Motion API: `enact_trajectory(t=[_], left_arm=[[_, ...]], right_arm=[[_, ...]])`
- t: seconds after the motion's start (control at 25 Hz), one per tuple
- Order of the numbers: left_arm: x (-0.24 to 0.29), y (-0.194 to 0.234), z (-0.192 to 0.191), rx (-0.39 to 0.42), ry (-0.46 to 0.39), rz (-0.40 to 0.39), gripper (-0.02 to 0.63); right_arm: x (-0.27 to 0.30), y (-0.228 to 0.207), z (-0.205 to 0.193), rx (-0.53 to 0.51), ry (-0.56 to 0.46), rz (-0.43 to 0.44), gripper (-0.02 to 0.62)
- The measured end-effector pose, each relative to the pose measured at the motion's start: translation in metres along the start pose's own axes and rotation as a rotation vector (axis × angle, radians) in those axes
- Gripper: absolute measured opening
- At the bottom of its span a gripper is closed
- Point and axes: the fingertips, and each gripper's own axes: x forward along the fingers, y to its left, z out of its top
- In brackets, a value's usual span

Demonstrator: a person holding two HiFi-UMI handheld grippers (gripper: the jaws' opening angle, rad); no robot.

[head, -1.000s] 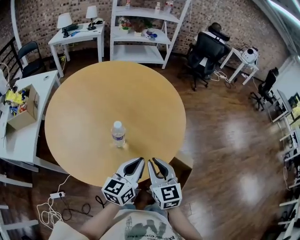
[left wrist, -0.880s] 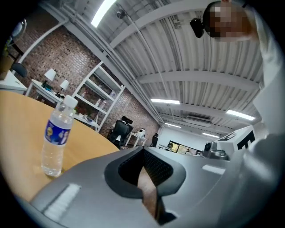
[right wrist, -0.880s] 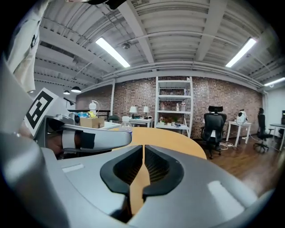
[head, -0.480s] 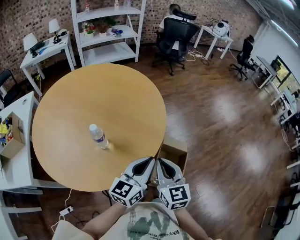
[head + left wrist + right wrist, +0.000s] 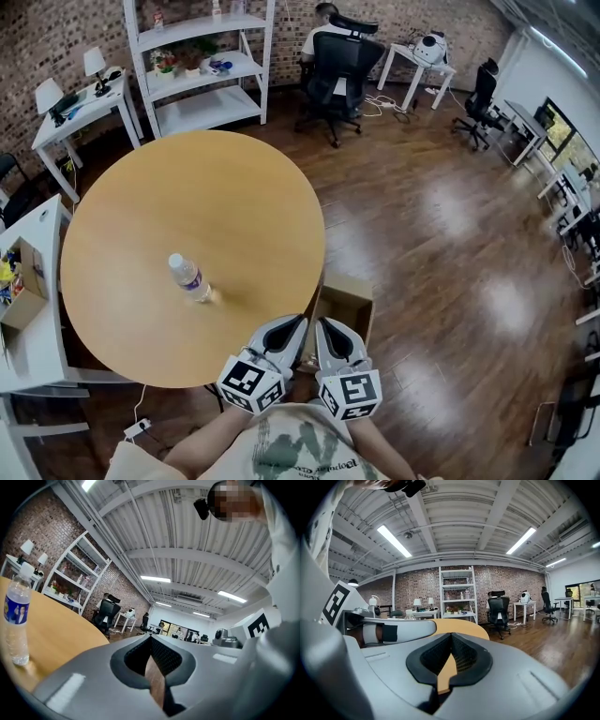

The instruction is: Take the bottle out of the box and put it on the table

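A clear water bottle with a white cap and blue label stands upright on the round wooden table, left of the middle. In the left gripper view the bottle is at the far left. An open cardboard box sits on the floor by the table's near right edge. My left gripper and right gripper hang side by side near my body, above the table's rim and the box. Both are shut with nothing in them; the left gripper and right gripper show their pads meeting.
White desks with a small carton stand left of the table. A white shelf unit and a desk with lamps line the brick wall. A person sits in a black office chair. Cables lie on the wooden floor.
The view has swung to the right, so the bottle now lies further left. Both grippers moved right together to the table's edge above the box. The right jaws closed fully.
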Motion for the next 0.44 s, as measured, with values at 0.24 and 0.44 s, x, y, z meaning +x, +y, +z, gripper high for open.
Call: enact_trajectory(t=[0.24,0.44], left_arm=[[0.0003,0.0062,-0.0027,-0.006,0.006,0.010,-0.003],[0.0035,0.0014,-0.0016,-0.009,0.004,0.005,-0.003]], right_arm=[[0.0030,-0.0010,-0.0043,0.016,-0.001,0.004,-0.002],[-0.0004,-0.0045,-0.0050,0.022,0.004,0.006,-0.001]])
